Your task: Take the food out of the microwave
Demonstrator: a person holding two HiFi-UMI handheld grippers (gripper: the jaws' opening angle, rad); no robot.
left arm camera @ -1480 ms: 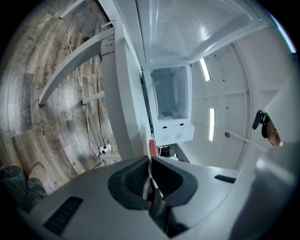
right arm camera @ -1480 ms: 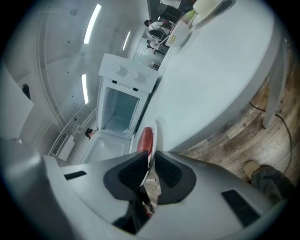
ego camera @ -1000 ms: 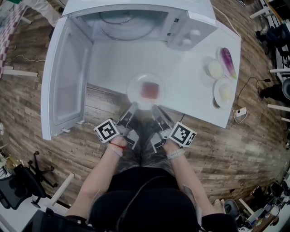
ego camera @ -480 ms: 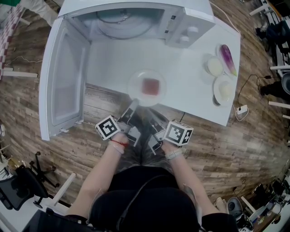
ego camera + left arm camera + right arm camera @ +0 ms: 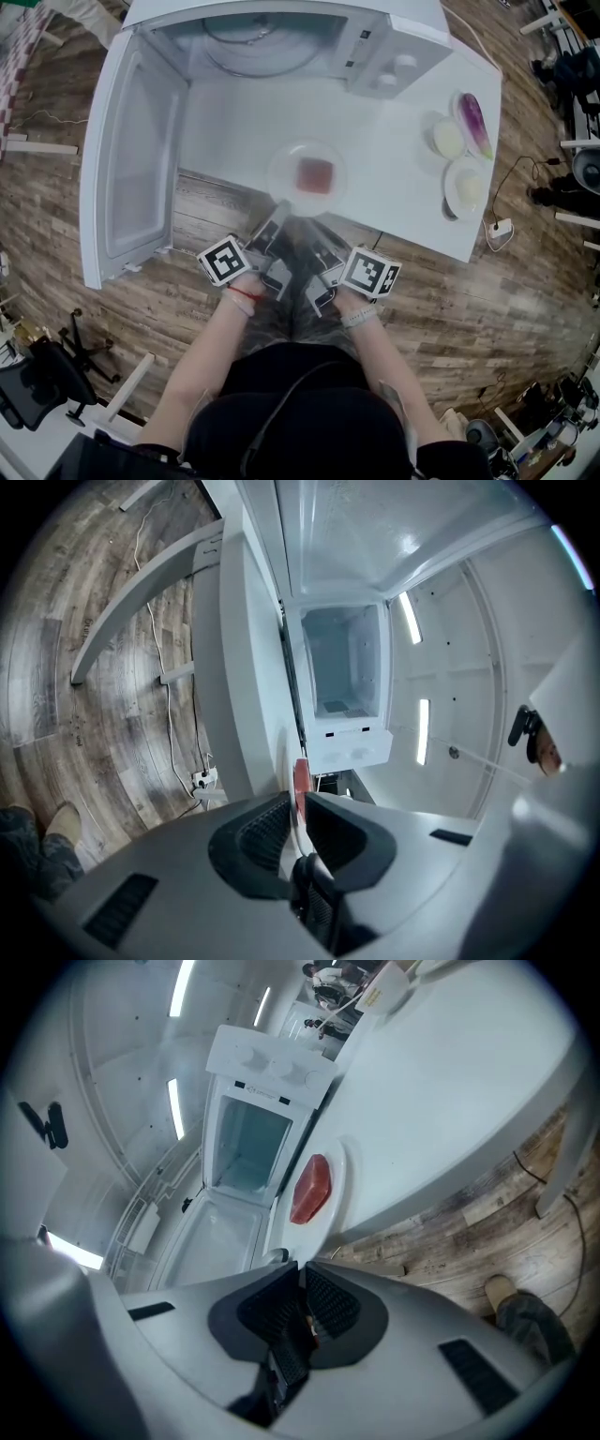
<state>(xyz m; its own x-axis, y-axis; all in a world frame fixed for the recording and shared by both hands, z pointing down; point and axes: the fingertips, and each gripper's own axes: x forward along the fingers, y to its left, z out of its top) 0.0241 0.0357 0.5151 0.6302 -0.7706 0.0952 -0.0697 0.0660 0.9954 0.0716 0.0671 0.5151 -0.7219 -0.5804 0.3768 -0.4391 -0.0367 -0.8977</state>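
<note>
Head view: the plate (image 5: 307,176) with the food (image 5: 316,175) is out of the microwave (image 5: 272,42), at the table's (image 5: 403,178) near edge. Your left gripper (image 5: 277,219) and right gripper (image 5: 315,227) meet its near rim. Since a second ago the plate has gone slightly further onto the table, and the right cube (image 5: 370,272) has rolled.

Left gripper view: the jaws are narrow, pinching the rim.

Right gripper view: the jaws have just been closing and are now narrow on the rim. The removal looks nearly done.

Bright, even light comes from ceiling strips (image 5: 410,618) glaring beside the microwave (image 5: 342,682); gripper views bend at edges; head view seems slightly soft.
</note>
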